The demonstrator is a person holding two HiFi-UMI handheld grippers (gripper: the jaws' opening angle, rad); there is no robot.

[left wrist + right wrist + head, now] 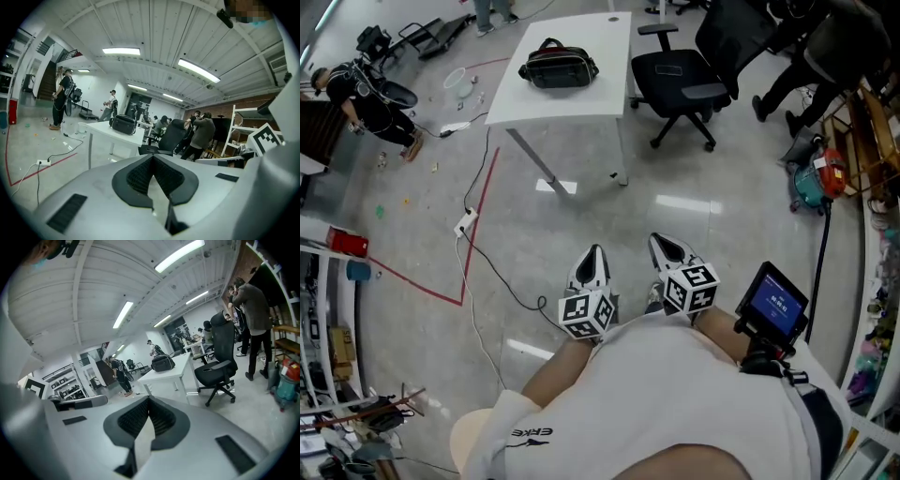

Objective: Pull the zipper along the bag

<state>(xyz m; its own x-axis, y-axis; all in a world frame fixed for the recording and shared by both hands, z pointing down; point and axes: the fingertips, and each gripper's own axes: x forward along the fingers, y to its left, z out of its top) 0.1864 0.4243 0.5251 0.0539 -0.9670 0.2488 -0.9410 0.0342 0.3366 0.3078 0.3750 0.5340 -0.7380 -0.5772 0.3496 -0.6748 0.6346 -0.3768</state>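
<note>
A black bag with a carry handle lies on a white table, far ahead of me across the floor. It also shows small in the left gripper view, bag on table, and in the right gripper view, bag on table. My left gripper and right gripper are held close to the body, side by side, pointing toward the table. Both are shut, their jaws meeting at the tips with nothing between them: left gripper, right gripper.
A black office chair stands right of the table. A power strip with cables and red floor tape lie on the left. People stand at the far right near shelves. A small screen sits by my right arm.
</note>
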